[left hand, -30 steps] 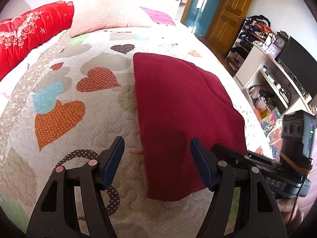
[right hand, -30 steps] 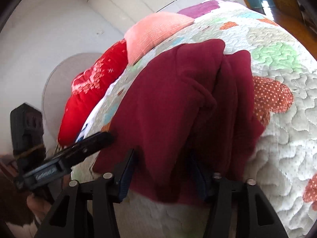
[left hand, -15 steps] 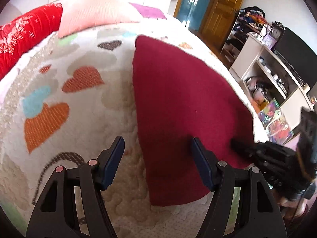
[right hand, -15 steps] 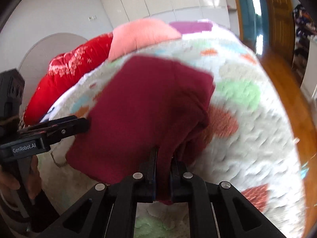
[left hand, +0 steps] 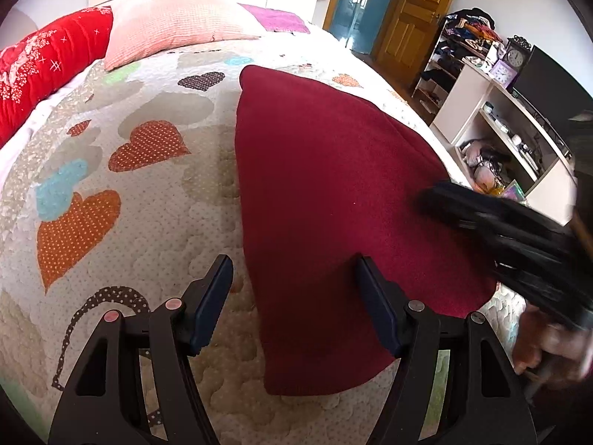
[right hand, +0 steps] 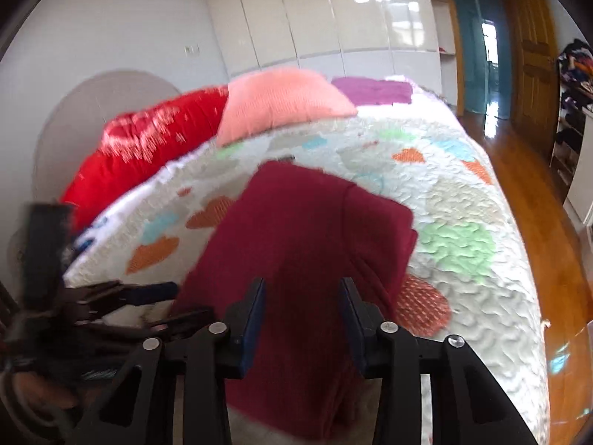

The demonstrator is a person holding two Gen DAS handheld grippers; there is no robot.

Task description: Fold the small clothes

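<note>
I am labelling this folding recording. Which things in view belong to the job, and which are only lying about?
For the job:
- maroon garment, folded on the heart-pattern quilt
- left gripper, fingers open
- right gripper, fingers open

Only lying about:
- red pillow
- pink pillow
- purple cloth
- clock on the white shelf unit

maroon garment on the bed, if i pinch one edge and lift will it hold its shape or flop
Probably flop: the maroon garment lies limp on the quilt, and its right side bunches in soft folds in the right wrist view. The knit looks thick, so likely some weight and good grip. Pushed, it would probably wrinkle on the textured quilt rather than slide.
</note>
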